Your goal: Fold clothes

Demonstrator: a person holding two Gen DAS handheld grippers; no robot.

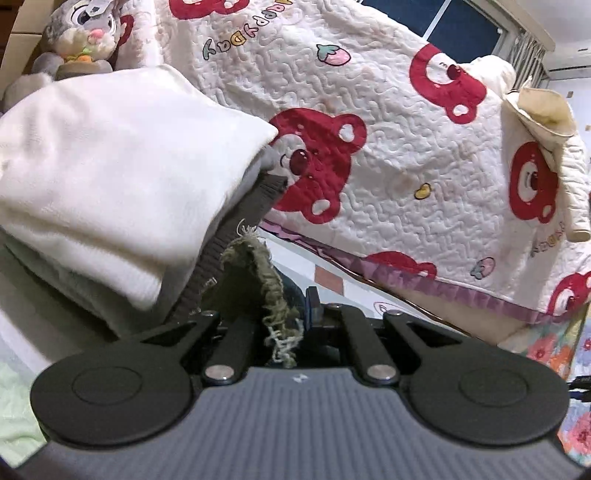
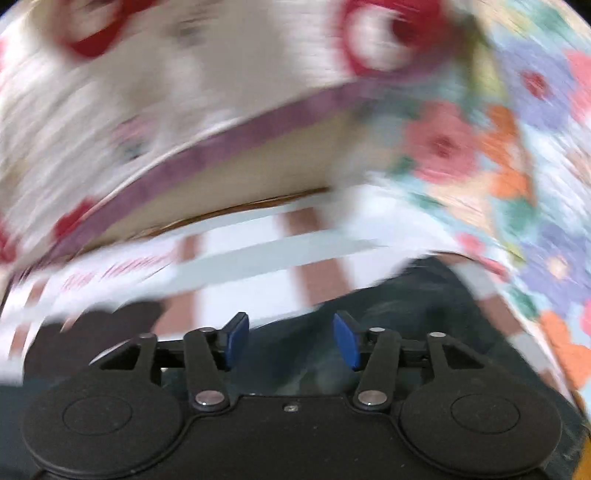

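A bear-print quilt (image 1: 369, 110) covered the bed. The left gripper (image 1: 291, 317) had its jaws clamped on a frayed dark garment (image 1: 258, 280); the right gripper (image 2: 291, 339) hung open, empty. Next, probably: seize a second edge.

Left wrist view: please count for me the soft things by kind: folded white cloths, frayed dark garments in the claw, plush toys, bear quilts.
Folded white cloth: 1
Frayed dark garment, in the left claw: 1
Plush toy: 1
Bear quilt: 1
Total: 4
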